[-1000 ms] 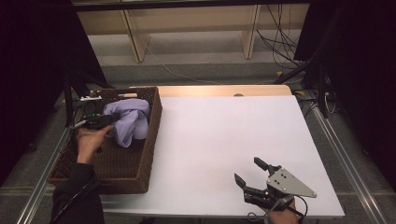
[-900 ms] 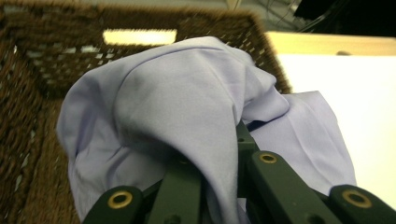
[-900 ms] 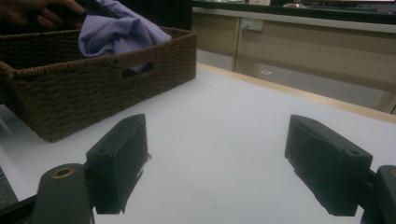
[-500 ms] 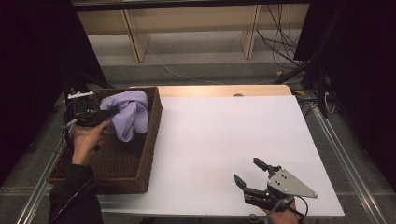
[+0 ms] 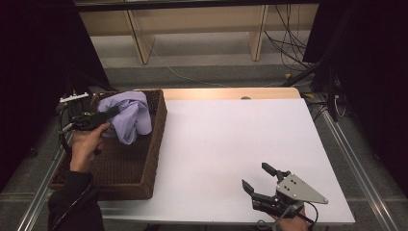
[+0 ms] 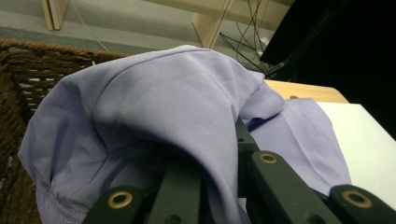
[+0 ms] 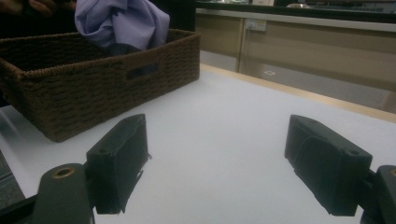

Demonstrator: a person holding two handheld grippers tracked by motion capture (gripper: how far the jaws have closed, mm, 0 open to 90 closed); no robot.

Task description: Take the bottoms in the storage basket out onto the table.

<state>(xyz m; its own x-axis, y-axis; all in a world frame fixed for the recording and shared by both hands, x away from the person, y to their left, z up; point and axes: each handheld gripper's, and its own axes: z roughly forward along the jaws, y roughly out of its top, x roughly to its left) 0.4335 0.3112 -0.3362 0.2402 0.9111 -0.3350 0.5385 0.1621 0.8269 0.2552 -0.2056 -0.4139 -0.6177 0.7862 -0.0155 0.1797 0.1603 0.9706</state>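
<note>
— Where's the cloth?

— The lilac cloth (image 5: pixel 129 114) hangs in a bunch over the far end of the wicker basket (image 5: pixel 144 179), lifted clear of the basket's floor. The left gripper (image 5: pixel 107 115) has it: from the high view its black body points right, straight into the folds.

— Are its jaws actually on the fabric?

— Yes. In the left gripper view the cloth (image 6: pixel 154 116) drapes over both jaws, pressed close together with fabric pinched between them. The left hand (image 5: pixel 85 147) holds the gripper from the near side, over the basket's left rim, with a dark sleeve (image 5: pixel 72 202) below it.

— And the basket itself?

— It sits at the left edge of the white bench (image 5: pixel 231 144), long side running near to far. From the right gripper view you can see the handle slot in its wall (image 7: pixel 140 65) and the cloth (image 7: pixel 119 21) bulging above the rim.

— What about the other gripper?

— The right gripper (image 5: pixel 260 180) is at the near right of the bench, well apart from the basket, with its grey three-cornered plate (image 5: pixel 298 188) on top. Its jaws are spread wide with nothing between them; in its own view only bare bench (image 7: pixel 219 140) lies in the gap.

— Anything beyond the bench?

— A wooden strip (image 5: pixel 226 93) along its far edge, then grey floor with loose cables (image 5: pixel 288 33) and pale wooden shelf legs (image 5: pixel 137 33).
</note>
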